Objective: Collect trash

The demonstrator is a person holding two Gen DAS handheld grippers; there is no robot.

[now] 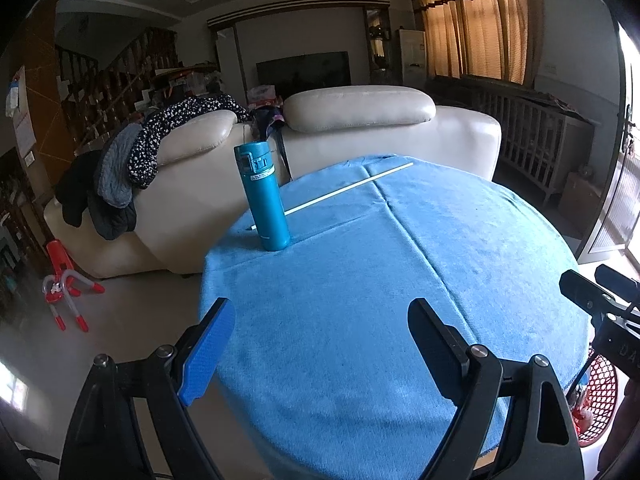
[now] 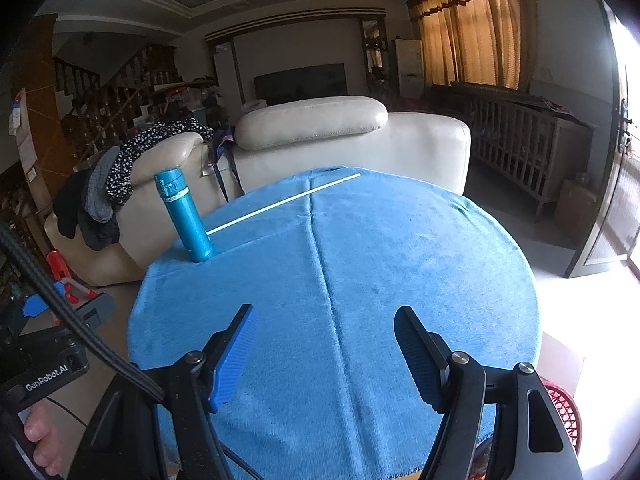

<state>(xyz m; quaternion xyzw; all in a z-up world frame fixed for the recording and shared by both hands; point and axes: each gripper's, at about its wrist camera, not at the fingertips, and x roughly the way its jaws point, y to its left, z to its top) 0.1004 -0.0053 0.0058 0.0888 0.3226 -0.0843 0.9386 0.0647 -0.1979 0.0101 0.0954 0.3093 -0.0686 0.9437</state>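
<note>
Right wrist: red basket (image 2: 564, 412) by table (image 2: 400, 272), contents unclear.

Black gripper (image 1: 322, 312), blue ribbed pads (image 1: 208, 354)

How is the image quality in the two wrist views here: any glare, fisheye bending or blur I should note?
Left wrist view: daylight blows out the doorway at the right edge; the tablecloth bulges with the fisheye bend; the bottle and stick are sharp. Right wrist view: the same glare washes out the floor at right; dark corners ring the frame; the bottle leans, bent by the lens.
</note>
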